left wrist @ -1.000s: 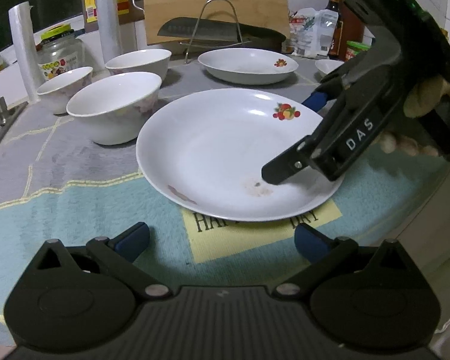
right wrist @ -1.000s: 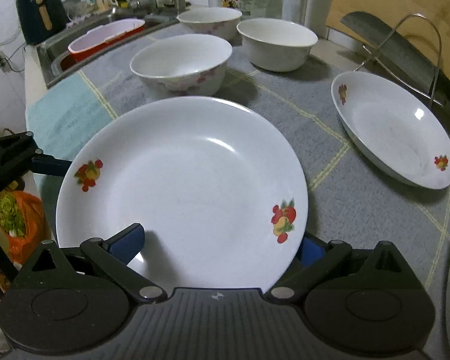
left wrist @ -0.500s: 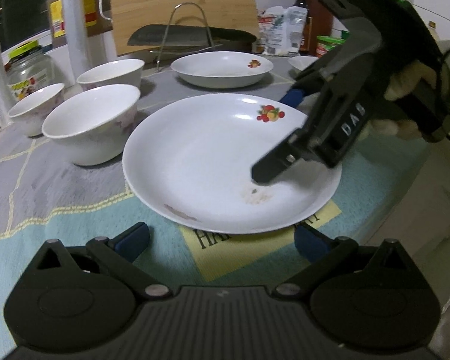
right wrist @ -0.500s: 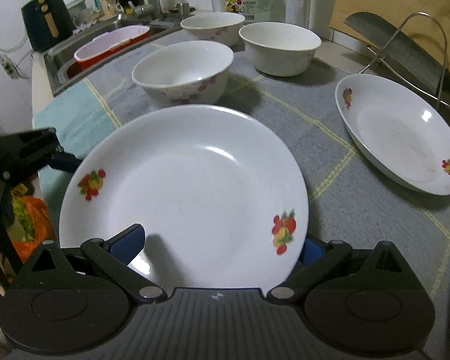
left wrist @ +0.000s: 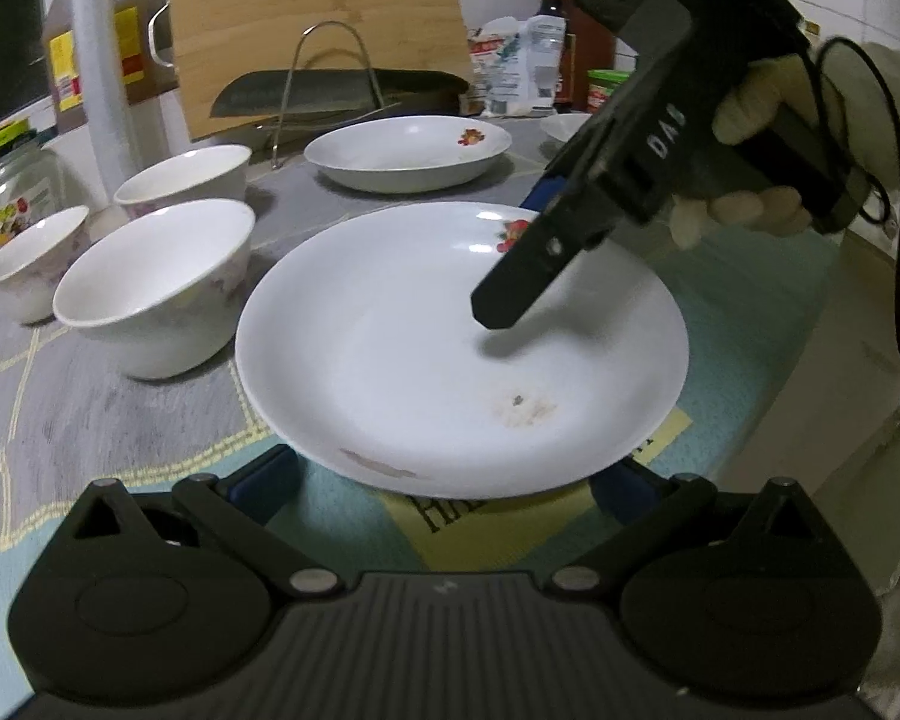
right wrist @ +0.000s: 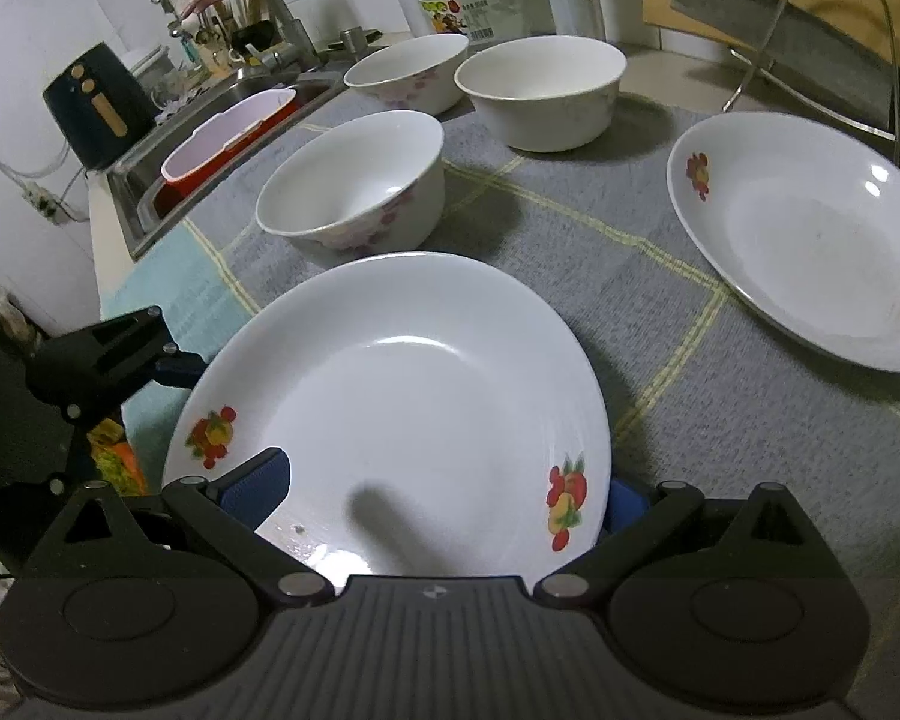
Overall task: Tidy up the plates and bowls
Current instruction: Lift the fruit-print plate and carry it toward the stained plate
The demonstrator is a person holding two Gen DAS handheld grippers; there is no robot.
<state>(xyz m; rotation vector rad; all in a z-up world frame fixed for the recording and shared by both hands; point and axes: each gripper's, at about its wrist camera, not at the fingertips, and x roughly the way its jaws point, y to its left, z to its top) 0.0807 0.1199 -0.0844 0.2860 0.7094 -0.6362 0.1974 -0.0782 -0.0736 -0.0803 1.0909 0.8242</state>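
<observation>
Fruit-print plate (right wrist: pixel 402 396) in our right gripper (right wrist: pixel 444 495)

We clamp its near rim, one finger above, one below, centre frame over the cloth; our left gripper (left wrist: pixel 450 483) gapes empty around the opposite edge. Three bowls sit upper left.

Cloth-covered counter (right wrist: pixel 678 324) bears bowls (right wrist: pixel 354 186) and plates (right wrist: pixel 810 240).

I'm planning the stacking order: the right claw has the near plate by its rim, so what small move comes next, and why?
Probably carry the near plate toward the far plate and set it on top. The right claw grips its rim, the far plate lies empty, and the two matching plates look stackable.
</observation>
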